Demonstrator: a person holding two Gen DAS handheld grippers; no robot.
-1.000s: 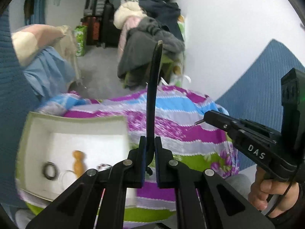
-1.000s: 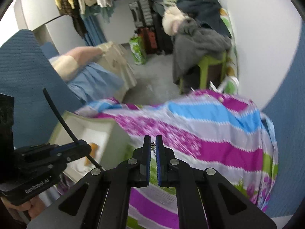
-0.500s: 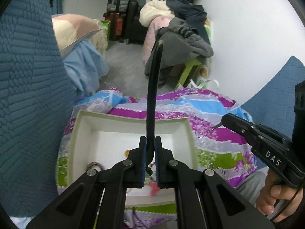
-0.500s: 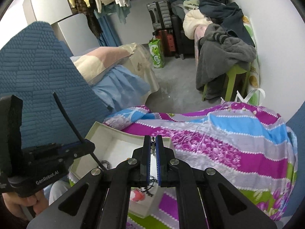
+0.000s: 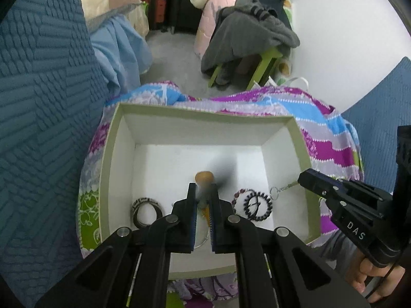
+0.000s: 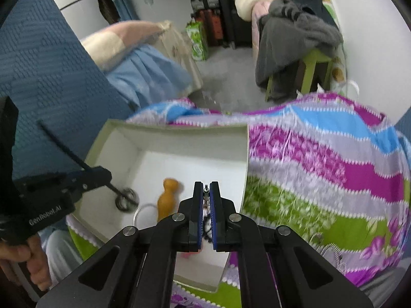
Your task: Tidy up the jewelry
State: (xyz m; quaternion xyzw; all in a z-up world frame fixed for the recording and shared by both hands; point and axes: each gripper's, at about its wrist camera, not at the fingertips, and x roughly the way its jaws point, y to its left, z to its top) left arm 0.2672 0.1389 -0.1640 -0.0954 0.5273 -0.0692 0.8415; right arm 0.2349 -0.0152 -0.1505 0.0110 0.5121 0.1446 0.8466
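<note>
A white open box (image 5: 117, 138) lies on a striped cloth; it also shows in the right wrist view (image 6: 179, 128). Inside lie an orange wooden piece (image 5: 204, 177), a dark patterned bangle (image 5: 146, 209), a black beaded bracelet (image 5: 257, 205) and a thin clear ring. My left gripper (image 5: 203, 197) hangs over the box, shut on a black hair stick, blurred here; the stick (image 6: 64, 148) shows in the right wrist view. My right gripper (image 6: 205, 192) is shut on a small metal chain with a ring (image 5: 276, 192) that hangs over the box's right side.
The striped purple, blue and green cloth (image 6: 321, 166) covers the surface. A blue quilted headboard (image 5: 38, 102) rises on the left. A green stool with grey clothes (image 5: 246, 38), suitcases and a bed lie beyond on the floor.
Both grippers have tipped down and moved over the box. The black stick in the left gripper has swung from upright to pointing into the box. The chain now hangs over the box.
</note>
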